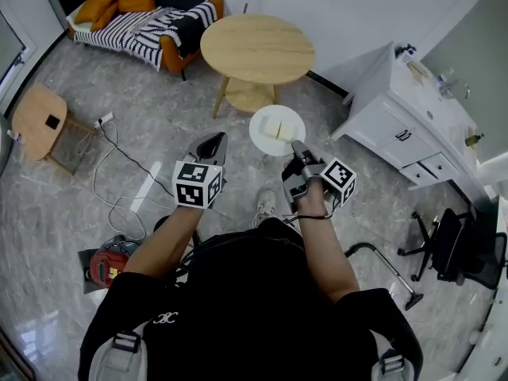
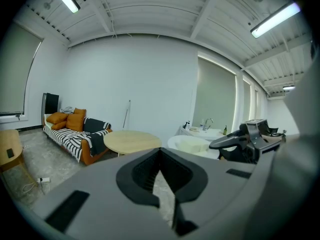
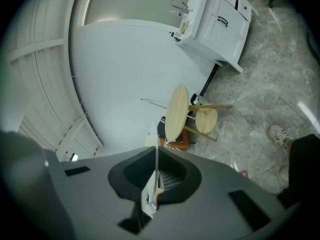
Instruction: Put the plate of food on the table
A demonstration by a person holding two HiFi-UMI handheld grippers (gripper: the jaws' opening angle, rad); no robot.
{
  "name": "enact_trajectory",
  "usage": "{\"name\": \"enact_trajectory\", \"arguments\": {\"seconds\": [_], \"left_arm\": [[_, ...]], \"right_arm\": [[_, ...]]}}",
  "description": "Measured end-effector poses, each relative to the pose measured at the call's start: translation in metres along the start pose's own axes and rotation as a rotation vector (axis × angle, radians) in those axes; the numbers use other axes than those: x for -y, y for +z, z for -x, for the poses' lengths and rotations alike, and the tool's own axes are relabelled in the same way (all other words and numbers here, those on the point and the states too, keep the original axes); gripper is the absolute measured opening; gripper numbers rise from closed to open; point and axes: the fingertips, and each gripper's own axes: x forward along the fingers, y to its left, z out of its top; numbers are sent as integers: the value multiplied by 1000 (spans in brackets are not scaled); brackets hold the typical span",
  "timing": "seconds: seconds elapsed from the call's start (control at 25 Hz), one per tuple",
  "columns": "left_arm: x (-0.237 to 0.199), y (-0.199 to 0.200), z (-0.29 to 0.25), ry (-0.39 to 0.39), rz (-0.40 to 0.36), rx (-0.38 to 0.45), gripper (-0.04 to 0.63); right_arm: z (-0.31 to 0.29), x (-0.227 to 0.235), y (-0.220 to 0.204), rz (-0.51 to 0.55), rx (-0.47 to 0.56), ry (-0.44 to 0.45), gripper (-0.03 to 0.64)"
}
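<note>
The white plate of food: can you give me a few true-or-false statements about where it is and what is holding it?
1. The round white plate with pale yellow slices of food already sits on the round wooden table. False: it is held in the air, short of the table.
2. The right gripper is clamped on the plate's rim. True.
3. The left gripper also grips the plate. False: it holds nothing and stands apart, to the plate's left.
4. An orange sofa with a black-and-white striped blanket stands beyond the table. True.
</note>
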Motion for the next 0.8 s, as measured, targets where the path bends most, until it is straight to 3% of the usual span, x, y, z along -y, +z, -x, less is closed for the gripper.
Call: {"name": "enact_trajectory", "arguments": {"seconds": [0.8], "left_arm": [[-50, 0, -14, 73, 7, -9, 8]], "right_arm": [[-60, -12, 1, -7, -45, 40, 20]]}}
